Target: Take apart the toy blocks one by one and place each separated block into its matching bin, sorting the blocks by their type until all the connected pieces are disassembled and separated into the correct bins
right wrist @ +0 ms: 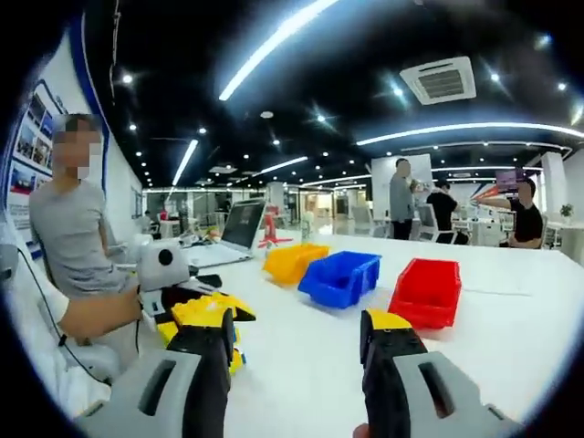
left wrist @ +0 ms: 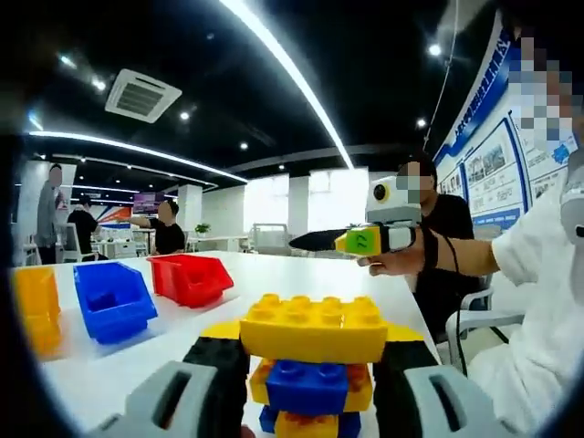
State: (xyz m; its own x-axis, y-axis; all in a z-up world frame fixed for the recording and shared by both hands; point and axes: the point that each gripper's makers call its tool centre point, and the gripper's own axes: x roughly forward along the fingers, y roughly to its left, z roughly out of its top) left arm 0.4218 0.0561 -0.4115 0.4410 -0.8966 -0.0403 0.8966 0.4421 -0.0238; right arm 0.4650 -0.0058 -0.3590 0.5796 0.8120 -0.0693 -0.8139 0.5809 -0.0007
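Note:
A stack of toy blocks, with a wide yellow block on top and a blue block and more yellow ones under it, sits between the black jaws of my left gripper, which is shut on it. In the right gripper view the same stack shows at the left, held by the left gripper. My right gripper stands open over the white table with nothing between its jaws. It also appears in the left gripper view as the right gripper, held up beyond the stack.
Three bins stand in a row on the white table: yellow bin, blue bin, red bin. The left gripper view has them as yellow bin, blue bin, red bin. A laptop stands behind. People stand around.

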